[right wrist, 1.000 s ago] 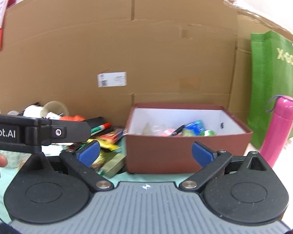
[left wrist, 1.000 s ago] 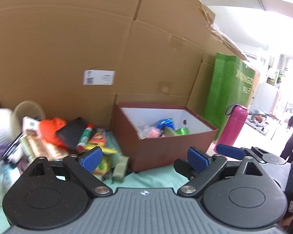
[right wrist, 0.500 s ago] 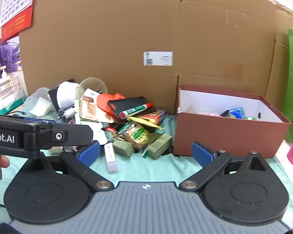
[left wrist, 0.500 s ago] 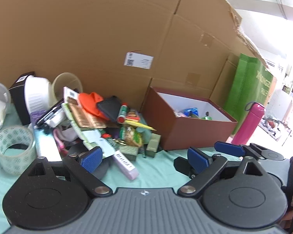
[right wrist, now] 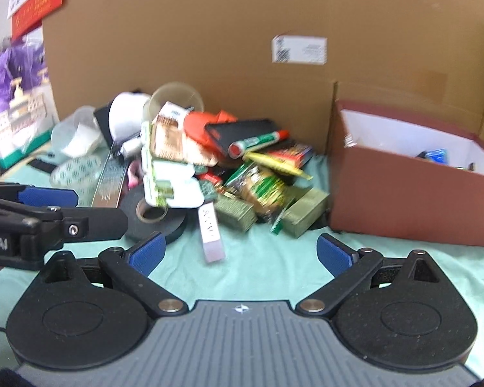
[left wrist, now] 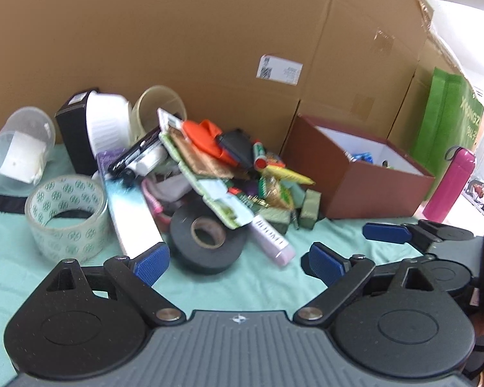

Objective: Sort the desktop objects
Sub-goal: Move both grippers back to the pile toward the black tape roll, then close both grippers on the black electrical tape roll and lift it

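Note:
A heap of small desktop objects lies on the green cloth (left wrist: 267, 277): a black tape roll (left wrist: 206, 238) (right wrist: 155, 216), a pink eraser-like block (left wrist: 272, 240) (right wrist: 211, 230), green packets (right wrist: 261, 190), a red-capped marker (right wrist: 258, 140), an orange item (left wrist: 203, 135). A brown box (left wrist: 361, 177) (right wrist: 409, 200) with several items inside stands to the right. My left gripper (left wrist: 238, 259) is open and empty, in front of the black tape. My right gripper (right wrist: 240, 253) is open and empty, in front of the pink block.
A clear patterned tape roll (left wrist: 67, 216), a plastic cup (left wrist: 19, 148) and a black-and-white box (left wrist: 90, 132) sit at the left. A cardboard wall (left wrist: 209, 48) stands behind. A pink bottle (left wrist: 448, 183) and a green bag (left wrist: 448, 116) are at the right.
Both views have swung left from the brown box towards the heap, which now looks closer. Both grippers stay open and empty.

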